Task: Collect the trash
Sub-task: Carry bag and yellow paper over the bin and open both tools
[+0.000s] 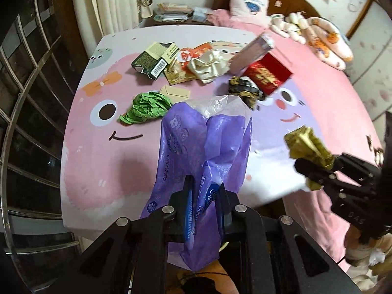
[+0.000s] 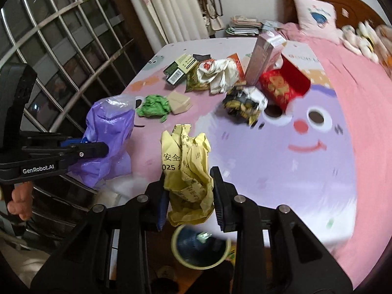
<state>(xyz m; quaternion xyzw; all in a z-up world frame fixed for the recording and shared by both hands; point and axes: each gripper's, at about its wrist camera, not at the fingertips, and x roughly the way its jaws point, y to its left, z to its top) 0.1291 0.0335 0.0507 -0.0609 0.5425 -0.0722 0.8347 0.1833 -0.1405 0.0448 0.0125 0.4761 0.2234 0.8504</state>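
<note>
Trash (image 1: 210, 66) litters pink cartoon bedspread (image 1: 98, 161) by window (image 1: 27, 103).

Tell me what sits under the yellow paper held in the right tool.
Below the crumpled yellow paper in the right tool sits a round bin with a pale rim and dark inside. Something small glints in it; the rest of its contents are too blurred to tell.
</note>
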